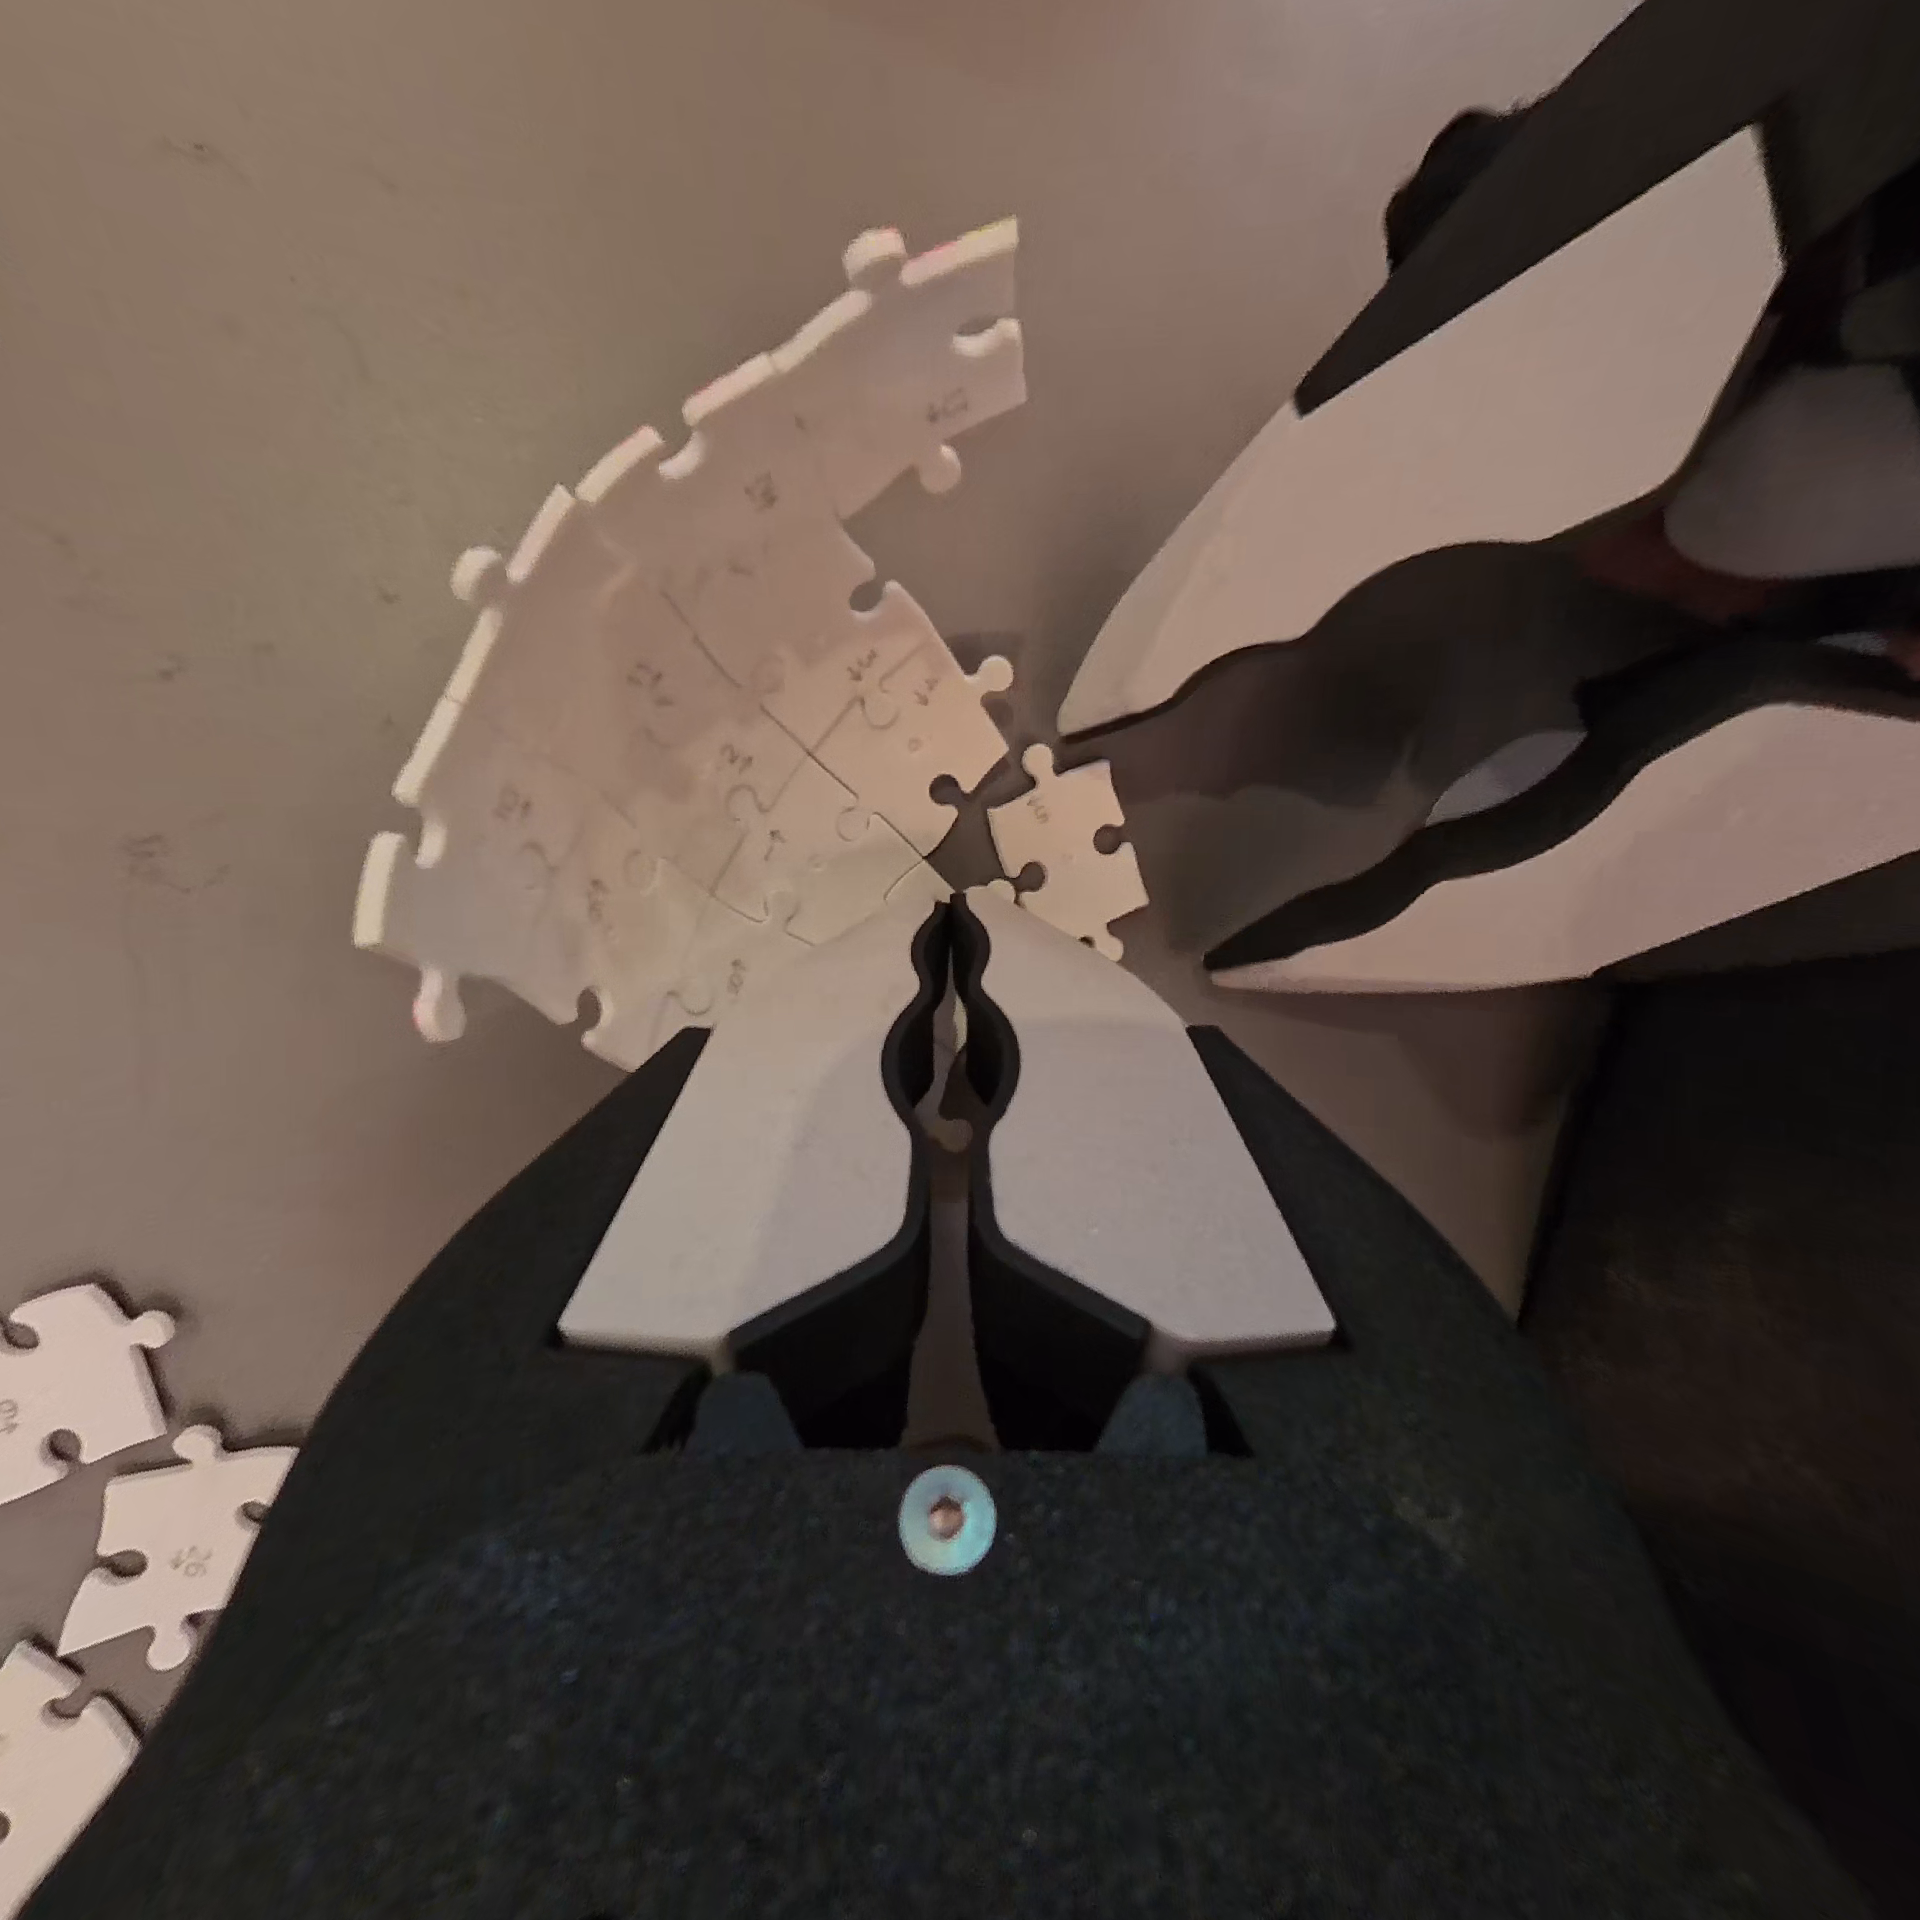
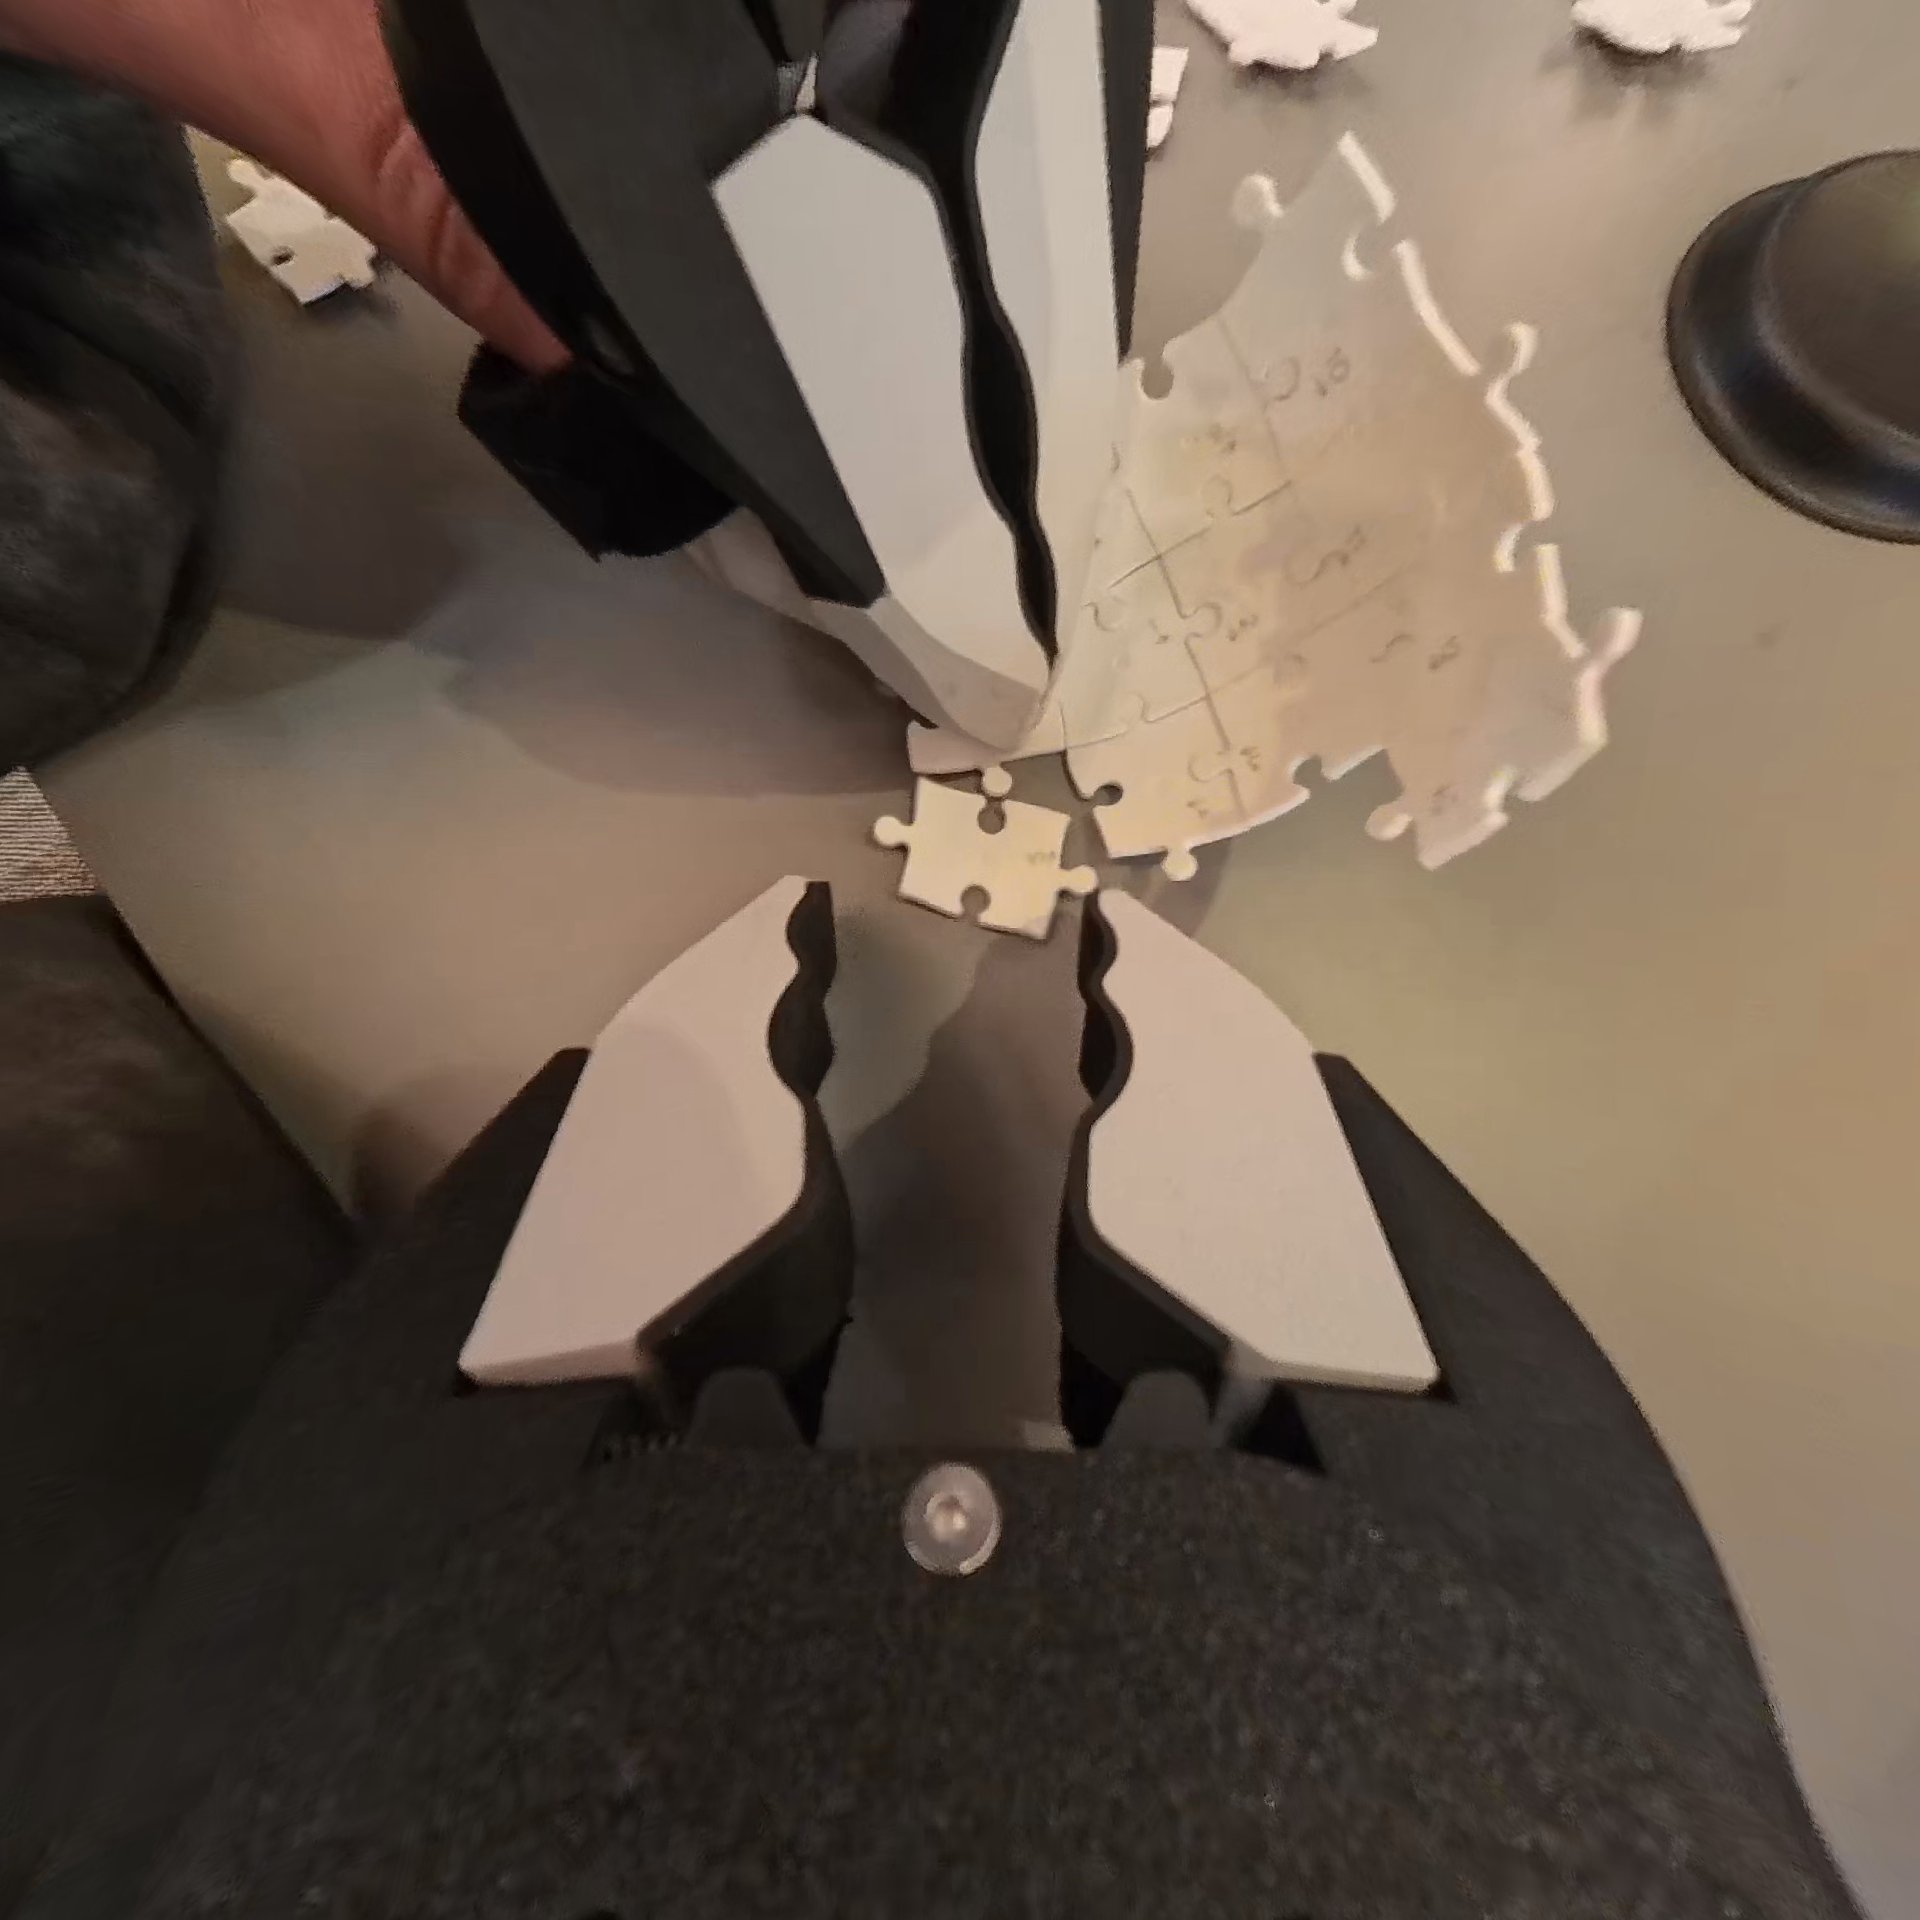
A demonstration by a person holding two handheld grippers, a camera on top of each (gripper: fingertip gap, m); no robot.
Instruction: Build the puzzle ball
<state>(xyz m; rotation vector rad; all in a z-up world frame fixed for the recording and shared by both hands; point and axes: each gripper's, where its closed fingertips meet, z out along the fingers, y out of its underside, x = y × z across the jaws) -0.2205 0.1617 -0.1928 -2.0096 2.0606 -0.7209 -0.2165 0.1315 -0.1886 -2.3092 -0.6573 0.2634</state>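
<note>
A curved section of joined white puzzle pieces is held up above the grey table. My left gripper is shut on its lower edge. It also shows in the right wrist view, where the section fans out to the right of the left gripper. A single white piece sits at the section's corner; I cannot tell whether it is interlocked. My right gripper is open, its fingertips just short of that piece and not touching it. It enters the left wrist view from the upper right.
Loose white pieces lie at the lower left and at the table's far side. A black round object stands at the right. A person's hand grips the left tool. Dark upholstery borders the table. Less than 4 cm separates the two grippers' tips.
</note>
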